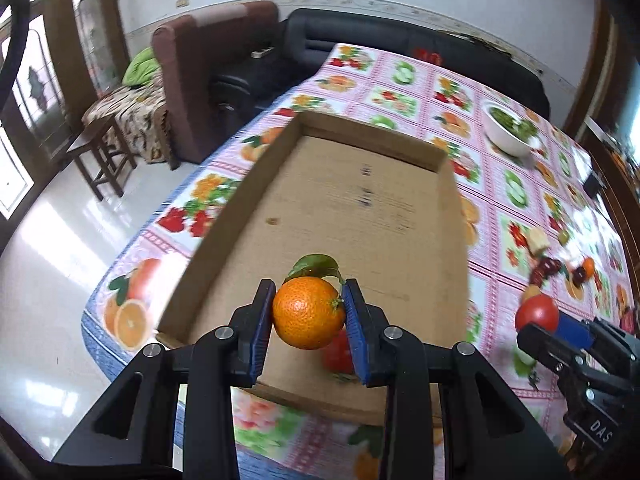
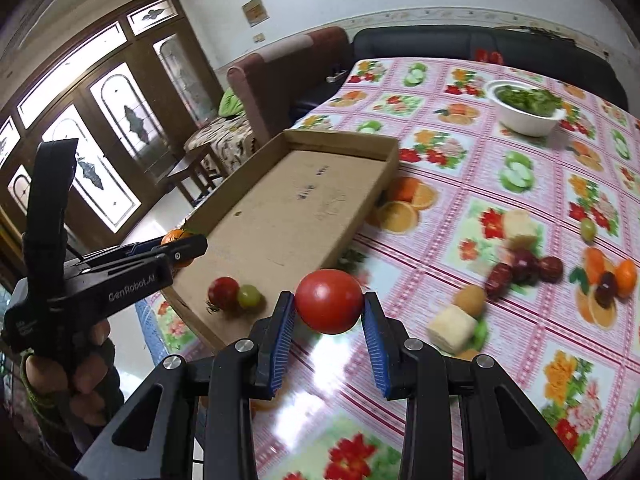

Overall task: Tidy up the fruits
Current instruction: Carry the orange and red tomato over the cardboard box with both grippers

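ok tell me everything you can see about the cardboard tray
The cardboard tray is a shallow, open-topped rectangle of plain brown card with low upright walls and a few dark marks on its floor. It lies flat on the fruit-print tablecloth, its left side along the table's edge. At its near end a small red fruit and a green grape sit side by side; the rest of the floor is bare. The left gripper holds an orange over that near end.

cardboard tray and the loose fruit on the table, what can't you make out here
- Left wrist view: the left gripper and its orange hide most of a red fruit in the cardboard tray.
- Both views: the loose fruit pile is motion-blurred, so the kinds are unclear.
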A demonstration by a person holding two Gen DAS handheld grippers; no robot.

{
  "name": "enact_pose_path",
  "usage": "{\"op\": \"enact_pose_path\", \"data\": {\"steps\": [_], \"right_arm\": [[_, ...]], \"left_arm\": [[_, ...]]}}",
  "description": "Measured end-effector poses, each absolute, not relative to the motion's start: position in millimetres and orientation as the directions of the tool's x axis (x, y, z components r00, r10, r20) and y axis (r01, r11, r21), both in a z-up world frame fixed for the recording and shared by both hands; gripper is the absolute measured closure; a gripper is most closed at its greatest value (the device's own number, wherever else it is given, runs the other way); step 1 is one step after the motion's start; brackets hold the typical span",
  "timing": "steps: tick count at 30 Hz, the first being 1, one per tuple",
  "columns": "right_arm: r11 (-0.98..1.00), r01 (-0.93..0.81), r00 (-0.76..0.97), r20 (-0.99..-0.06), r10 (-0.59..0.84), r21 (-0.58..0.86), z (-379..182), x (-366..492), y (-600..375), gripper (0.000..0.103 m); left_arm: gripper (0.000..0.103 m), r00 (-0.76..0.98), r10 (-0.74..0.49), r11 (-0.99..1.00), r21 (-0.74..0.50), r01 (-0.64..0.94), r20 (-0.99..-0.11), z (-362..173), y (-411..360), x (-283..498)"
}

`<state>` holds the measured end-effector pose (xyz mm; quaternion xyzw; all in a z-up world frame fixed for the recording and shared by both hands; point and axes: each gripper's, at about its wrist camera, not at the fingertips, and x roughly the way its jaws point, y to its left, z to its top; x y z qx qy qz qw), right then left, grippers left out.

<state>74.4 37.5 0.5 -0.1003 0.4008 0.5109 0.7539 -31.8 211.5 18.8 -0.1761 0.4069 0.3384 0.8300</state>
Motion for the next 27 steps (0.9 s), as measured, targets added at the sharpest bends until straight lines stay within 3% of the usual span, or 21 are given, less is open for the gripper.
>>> {"op": "enact_pose_path", "data": {"steps": [12, 27], "right_arm": [[0.344, -0.902, 0.047, -0.731, 0.68, 0.261, -11, 54, 116, 0.069], [0.336, -0.919, 0.036, -0.804, 0.594, 0.206, -49, 54, 162, 0.069]], "left_arm": [[0.071, 0.383, 0.409, 0.652, -0.028, -0.757, -0.828, -4, 249, -42], [0.071, 0.33, 0.387, 0.661, 0.01, -0.75, -0.861, -33, 251, -34]]}}
